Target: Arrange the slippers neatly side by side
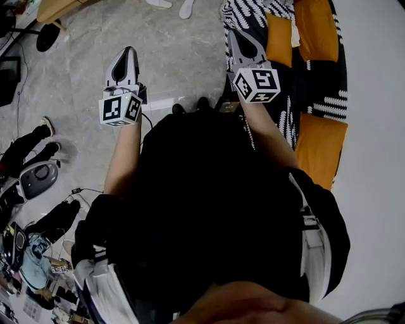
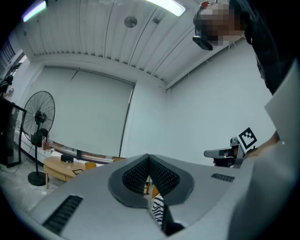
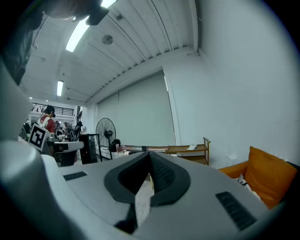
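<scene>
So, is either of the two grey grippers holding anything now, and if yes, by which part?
Nothing is held. The grey left gripper and grey right gripper both have jaws shut together, nothing between them.

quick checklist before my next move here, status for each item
1. Left gripper empty: ok, jaws together on nothing.
2. Right gripper empty: ok, nothing between its jaws.
3. Jaws open for a grasp: not ok, both shut.
4. Slippers located: cannot tell; a white pair at the head view's top edge may be them, cut off.
5. Grippers aimed at the floor: not ok, both point roughly level across the room.
</scene>
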A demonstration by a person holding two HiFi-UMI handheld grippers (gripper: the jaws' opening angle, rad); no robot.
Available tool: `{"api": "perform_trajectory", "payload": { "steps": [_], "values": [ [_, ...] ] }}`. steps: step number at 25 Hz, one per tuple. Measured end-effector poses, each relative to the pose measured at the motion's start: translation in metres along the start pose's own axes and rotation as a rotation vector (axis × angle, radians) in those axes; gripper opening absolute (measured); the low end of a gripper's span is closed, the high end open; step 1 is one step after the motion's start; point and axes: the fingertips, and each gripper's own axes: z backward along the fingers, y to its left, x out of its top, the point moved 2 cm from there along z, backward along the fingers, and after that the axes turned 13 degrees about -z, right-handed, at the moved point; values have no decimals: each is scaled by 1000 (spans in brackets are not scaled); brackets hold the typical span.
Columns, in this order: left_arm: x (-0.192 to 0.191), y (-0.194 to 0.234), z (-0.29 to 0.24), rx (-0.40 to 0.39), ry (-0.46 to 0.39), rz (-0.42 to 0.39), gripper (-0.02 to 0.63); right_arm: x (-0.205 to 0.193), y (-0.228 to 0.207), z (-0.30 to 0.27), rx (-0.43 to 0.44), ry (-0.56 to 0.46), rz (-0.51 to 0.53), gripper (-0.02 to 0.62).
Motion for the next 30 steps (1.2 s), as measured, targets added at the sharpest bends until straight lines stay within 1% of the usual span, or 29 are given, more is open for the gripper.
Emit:
{"api": "perform_trajectory", "payload": {
  "steps": [7, 12, 15, 18, 26, 30],
  "values": [
    [5, -9, -1, -27, -10, 15, 14, 2, 0, 7, 5, -8, 5, 32],
    [4, -26, -4, -58, -5, 14, 14, -5, -14, 20, 9, -22, -68, 32],
    [1, -35, -8, -66, 7, 13, 14, -7, -23, 26, 11, -18, -80, 32],
    [2, -41, -17, -75, 11, 6, 14, -4, -31, 26, 38, -22, -97, 32],
    [-1, -62, -37, -83, 14, -10, 14, -1, -54, 25, 98, -25, -97, 32],
    [-6, -68, -43, -91, 35, -6, 14, 0, -66, 25, 95, -32, -84, 32]
  ]
}}
